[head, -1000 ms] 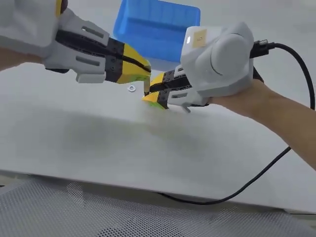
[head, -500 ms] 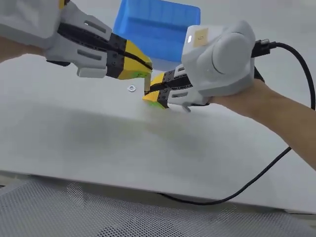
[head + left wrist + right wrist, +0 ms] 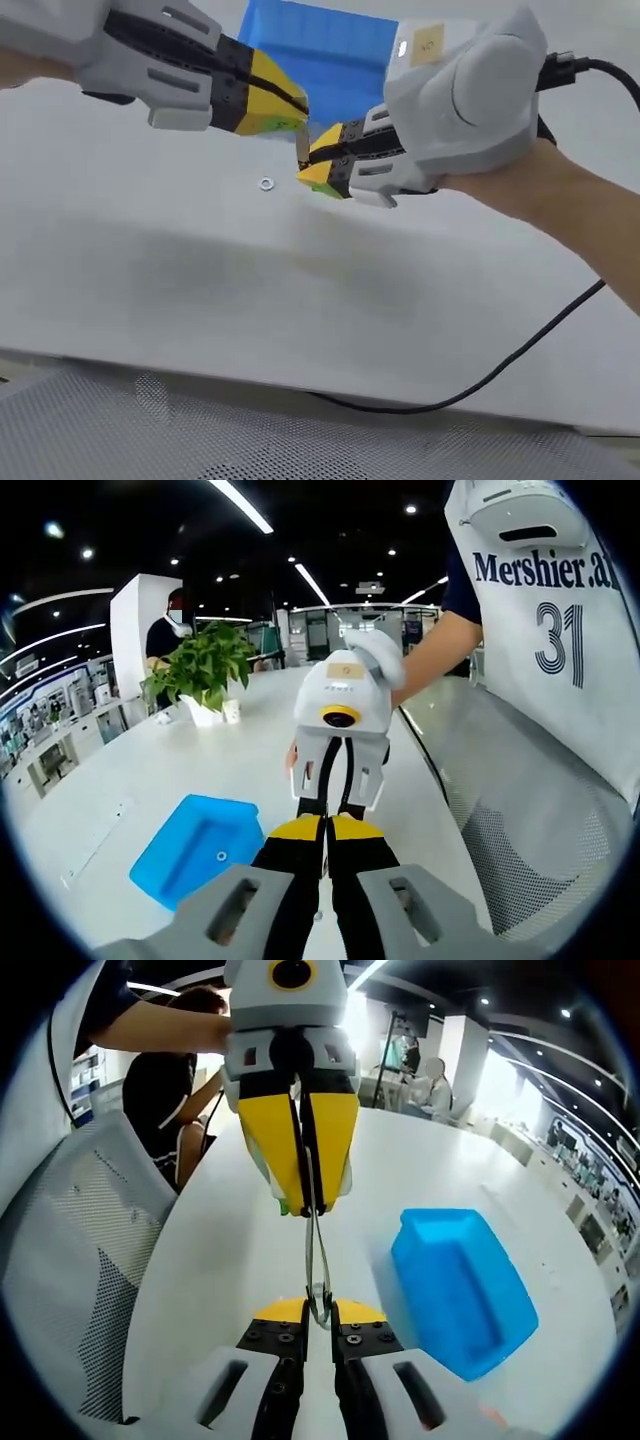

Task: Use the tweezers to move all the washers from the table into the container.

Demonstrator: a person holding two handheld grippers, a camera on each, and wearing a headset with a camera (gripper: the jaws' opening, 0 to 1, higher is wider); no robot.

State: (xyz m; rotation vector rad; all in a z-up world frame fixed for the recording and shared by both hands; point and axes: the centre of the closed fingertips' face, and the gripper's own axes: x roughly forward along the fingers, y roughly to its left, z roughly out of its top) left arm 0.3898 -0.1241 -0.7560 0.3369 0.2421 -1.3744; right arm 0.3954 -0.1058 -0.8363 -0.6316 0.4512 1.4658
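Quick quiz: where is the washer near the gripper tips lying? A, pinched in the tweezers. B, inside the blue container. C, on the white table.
C: the washer lies on the white table, apart from the tweezers and outside the blue container.

- I've got a plain white table [image 3: 200,290] under the work
- One small washer [image 3: 266,184] lies on it at about 11 o'clock in my head view
- The blue container [image 3: 330,55] sits at 12 o'clock, beyond the washer
- A black cable [image 3: 520,352] trails across at 5 o'clock
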